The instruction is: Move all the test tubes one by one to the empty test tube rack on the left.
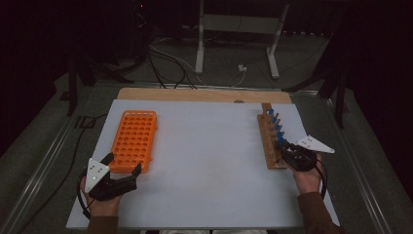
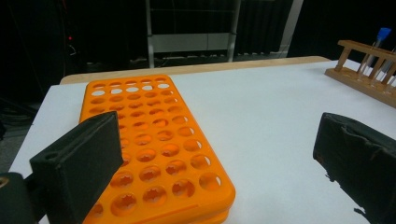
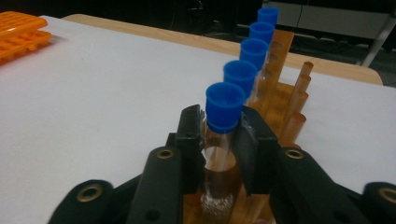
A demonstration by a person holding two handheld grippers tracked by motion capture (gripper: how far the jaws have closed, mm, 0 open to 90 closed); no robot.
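Right gripper point(image 3: 223, 140) jaws pinching nearest blue-capped clear glass tube point(image 3: 223, 116) in brown wooden rack point(image 1: 269, 139), right on white tabletop point(image 1: 209, 161); left gripper point(image 1: 122, 165) jaws spread by orange plastic perforated rack point(image 1: 135, 139), left

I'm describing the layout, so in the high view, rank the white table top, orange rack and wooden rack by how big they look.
1. white table top
2. orange rack
3. wooden rack, narrower than the orange one
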